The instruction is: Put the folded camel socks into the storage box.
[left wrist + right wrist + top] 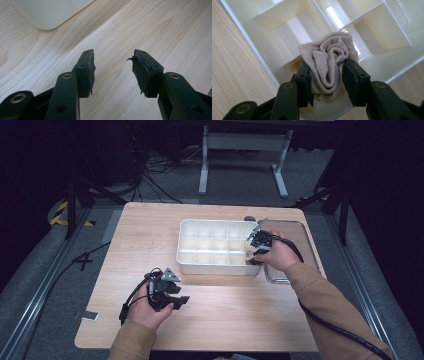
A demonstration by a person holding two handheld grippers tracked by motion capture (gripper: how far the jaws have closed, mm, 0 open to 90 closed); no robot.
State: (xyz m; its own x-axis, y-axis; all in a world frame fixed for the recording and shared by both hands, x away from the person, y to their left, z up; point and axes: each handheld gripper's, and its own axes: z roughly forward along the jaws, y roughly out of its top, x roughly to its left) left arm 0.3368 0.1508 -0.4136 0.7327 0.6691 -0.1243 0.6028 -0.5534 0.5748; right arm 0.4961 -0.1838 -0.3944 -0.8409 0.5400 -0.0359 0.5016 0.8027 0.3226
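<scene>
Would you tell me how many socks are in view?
1: a beige sock held by the right tool over the white tray's corner compartment; others may be hidden.

Lower end of the bunched beige knitted sock [329, 65] hidden between the black jaws of the right gripper [325, 82]; in the high view, too small to make out. White plastic divided organiser tray [384, 37] cut off at the top and right edges of the right gripper view; just one rounded corner [47, 15] caught at the top of the left gripper view. Shallow metal tray [306, 240] largely covered by the right hand [280, 252] and sleeve. Left gripper [113, 71] bases cut off along the bottom edge.
</scene>
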